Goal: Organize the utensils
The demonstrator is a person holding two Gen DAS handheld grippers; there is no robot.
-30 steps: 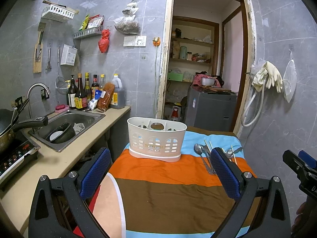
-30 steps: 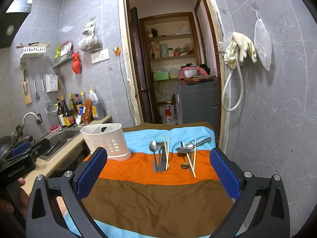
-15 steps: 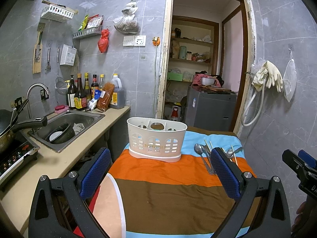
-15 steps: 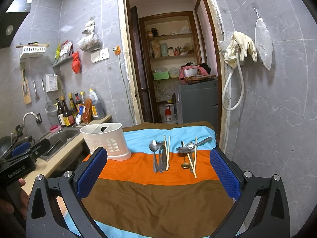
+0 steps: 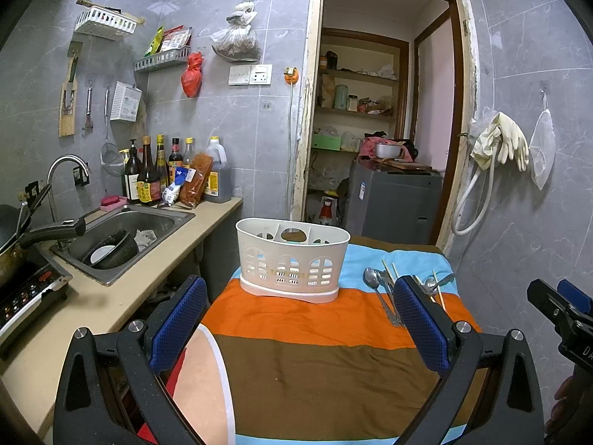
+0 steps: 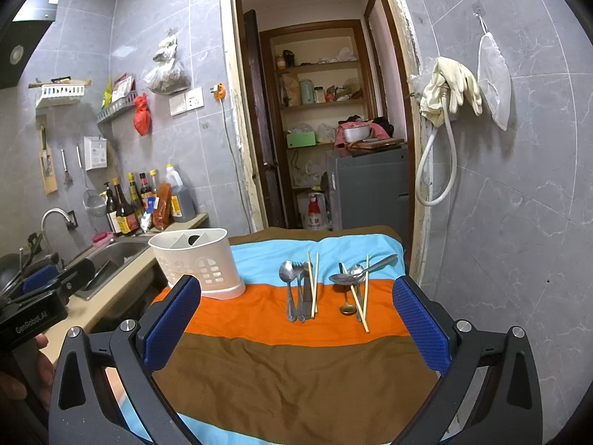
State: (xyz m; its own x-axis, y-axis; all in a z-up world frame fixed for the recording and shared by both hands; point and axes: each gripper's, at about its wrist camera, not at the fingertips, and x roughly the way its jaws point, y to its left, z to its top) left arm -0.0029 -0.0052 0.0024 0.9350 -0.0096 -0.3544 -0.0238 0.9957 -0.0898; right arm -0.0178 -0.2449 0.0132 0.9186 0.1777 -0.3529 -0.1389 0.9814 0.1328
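Note:
A white slotted utensil caddy (image 5: 292, 259) stands upright on the striped cloth (image 5: 315, 363), also in the right wrist view (image 6: 198, 259). Its compartments look empty. Two loose groups of utensils lie on the cloth: a spoon, fork and chopsticks (image 6: 302, 289), and spoons with chopsticks (image 6: 355, 285); in the left wrist view they lie to the right of the caddy (image 5: 381, 289), partly behind my finger. My left gripper (image 5: 300, 322) is open and empty, short of the caddy. My right gripper (image 6: 296, 322) is open and empty, short of the utensils.
A counter with a steel sink (image 5: 122, 233), bottles (image 5: 148, 178) and a stove (image 5: 22, 293) runs along the left. A tiled wall (image 6: 519, 204) with a hose and gloves (image 6: 452, 89) is close on the right. A doorway with a grey appliance (image 6: 367, 185) lies behind the table.

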